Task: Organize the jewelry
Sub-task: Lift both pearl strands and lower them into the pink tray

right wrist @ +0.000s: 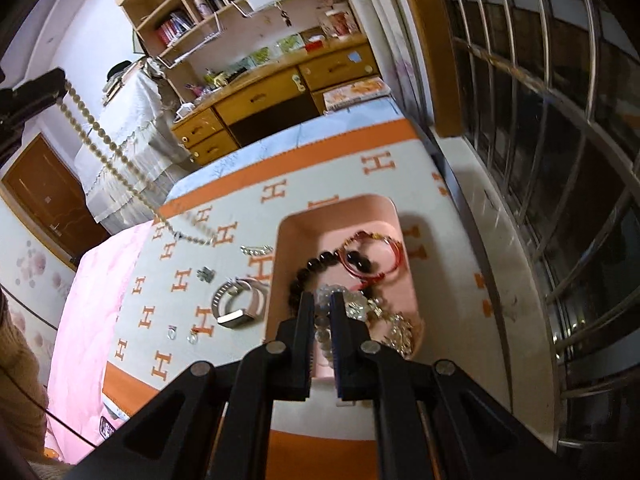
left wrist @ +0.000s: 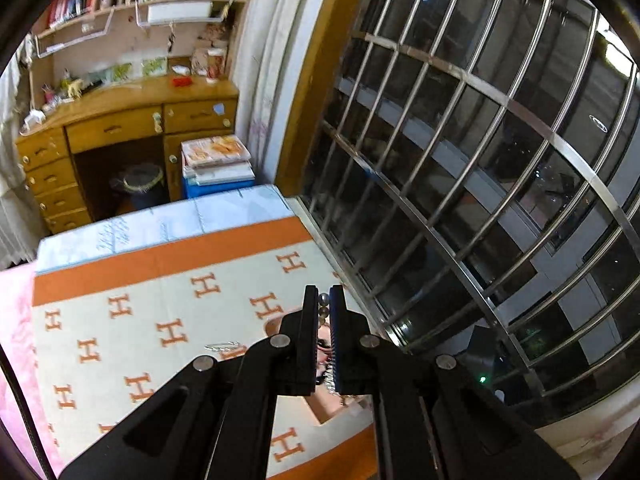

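Starting at the far left of the right wrist view, the left gripper [right wrist: 60, 80] is pinching a pearl necklace [right wrist: 108, 160] high above the bed; the strand is hanging in a long slant, and its lower end with the clasp is trailing just over the H-patterned blanket [right wrist: 192, 276]. In the left wrist view the beads are showing between the pressed-together jaws of the same gripper [left wrist: 324, 300].

Moving right across the blanket, several pieces are lying loose: a short silver clip or chain [right wrist: 256, 250], a small dark charm [right wrist: 206, 274], a watch with a metal band [right wrist: 240, 302], and 2 small rings or studs [right wrist: 182, 334] near the front edge.

Further right, the pink tray [right wrist: 288, 240] is sitting on the blanket and already holding a red cord bracelet [right wrist: 374, 256], a dark bead bracelet [right wrist: 308, 276] and a heap of gold and crystal pieces [right wrist: 396, 328]. The right gripper [right wrist: 322, 304] is hovering over that heap, its jaws nearly together; whether they are pinching a clear bead strand there I cannot tell.

By my reading the sorting is roughly half done: the necklace is travelling toward the tray, and about 5 loose items are waiting.
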`<state>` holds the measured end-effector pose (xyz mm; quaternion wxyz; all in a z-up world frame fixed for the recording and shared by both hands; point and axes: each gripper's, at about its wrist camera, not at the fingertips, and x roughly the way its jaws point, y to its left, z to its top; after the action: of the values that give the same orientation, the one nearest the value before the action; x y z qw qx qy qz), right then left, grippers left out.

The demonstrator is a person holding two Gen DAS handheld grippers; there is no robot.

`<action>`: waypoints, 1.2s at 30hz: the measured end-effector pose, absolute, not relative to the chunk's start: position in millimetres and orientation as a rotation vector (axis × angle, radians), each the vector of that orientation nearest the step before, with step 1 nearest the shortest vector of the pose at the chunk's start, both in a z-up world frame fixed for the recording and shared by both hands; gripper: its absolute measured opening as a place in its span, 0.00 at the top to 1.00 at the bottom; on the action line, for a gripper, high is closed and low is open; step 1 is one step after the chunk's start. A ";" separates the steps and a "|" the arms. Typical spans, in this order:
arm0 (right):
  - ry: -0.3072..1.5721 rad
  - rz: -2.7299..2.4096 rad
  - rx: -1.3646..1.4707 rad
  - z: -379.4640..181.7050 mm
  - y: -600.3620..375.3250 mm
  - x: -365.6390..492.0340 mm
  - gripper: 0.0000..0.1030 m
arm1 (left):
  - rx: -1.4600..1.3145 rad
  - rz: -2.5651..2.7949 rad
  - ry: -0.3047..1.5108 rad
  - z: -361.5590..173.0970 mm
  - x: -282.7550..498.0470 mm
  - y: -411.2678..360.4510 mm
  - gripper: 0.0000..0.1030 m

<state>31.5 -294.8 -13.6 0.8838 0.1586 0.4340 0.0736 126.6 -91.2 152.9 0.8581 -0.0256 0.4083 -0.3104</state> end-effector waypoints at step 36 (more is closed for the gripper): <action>0.855 0.162 0.310 -3.4 -286.6 25.1 0.93 | 0.115 -0.779 1.020 64.6 89.1 -144.1 0.97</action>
<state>25.1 -286.6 -3.4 0.8951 0.1496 0.4126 0.0781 89.1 -144.1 64.6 0.7995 0.0534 0.4754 -0.3632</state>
